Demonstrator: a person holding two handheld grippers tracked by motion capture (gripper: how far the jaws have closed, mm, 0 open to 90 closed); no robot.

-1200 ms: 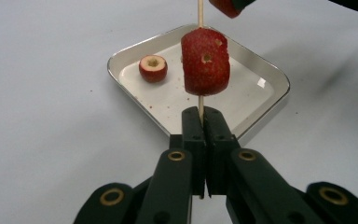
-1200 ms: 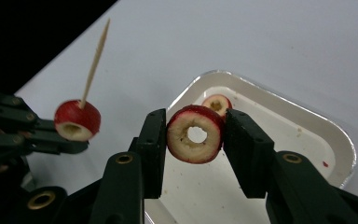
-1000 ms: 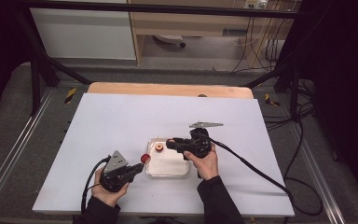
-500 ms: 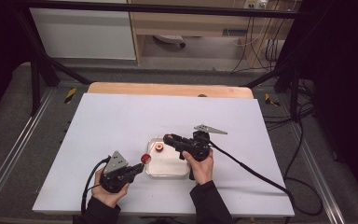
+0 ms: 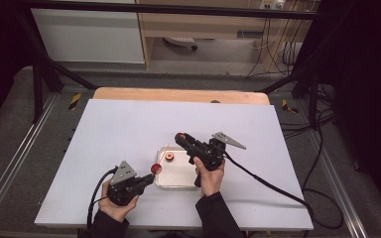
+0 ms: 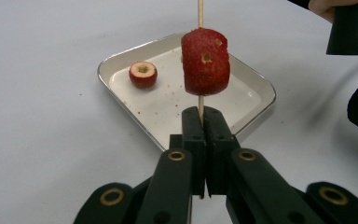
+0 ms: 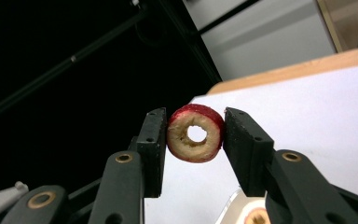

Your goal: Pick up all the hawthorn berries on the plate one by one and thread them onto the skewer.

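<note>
L gripper (image 6: 204,140): jaws shut tight on a thin wooden skewer (image 6: 200,11). Skewer's long axis runs straight along the jaws & away from them, up the L gripper view. One red fruit piece (image 6: 205,61) is threaded on it, just past the jaw tips, w/ a small core hole in its side. In high view the same gripper (image 5: 146,179) sits at lower L of table (image 5: 104,129), pointing right twd the tray, fruit (image 5: 155,168) a red dot at the tray's L edge; skewer too thin to make out there.

R gripper (image 7: 193,135): jaws part-open, clamped on a cored fruit ring (image 7: 195,133), one pad on each red side. Ring's hole faces the camera, so its axis lies along the jaws. High view: R gripper (image 5: 181,137) raised above the tray's far side, pointing up-left, ring (image 5: 180,136) at the tip; hole not readable from there.

Tray (image 6: 116,63): small, white, metal rim, rounded corners, near table centre. Holds one loose cored fruit piece (image 6: 143,74), cut face & hole up, near the corner; red specks on the floor of it. High view shows that piece (image 5: 169,157) at the tray's far L part. R gripper view catches a tray corner (image 7: 233,207) & a bit of fruit (image 7: 256,217) at bottom edge.

The two grippers are apart, tray between them.
</note>
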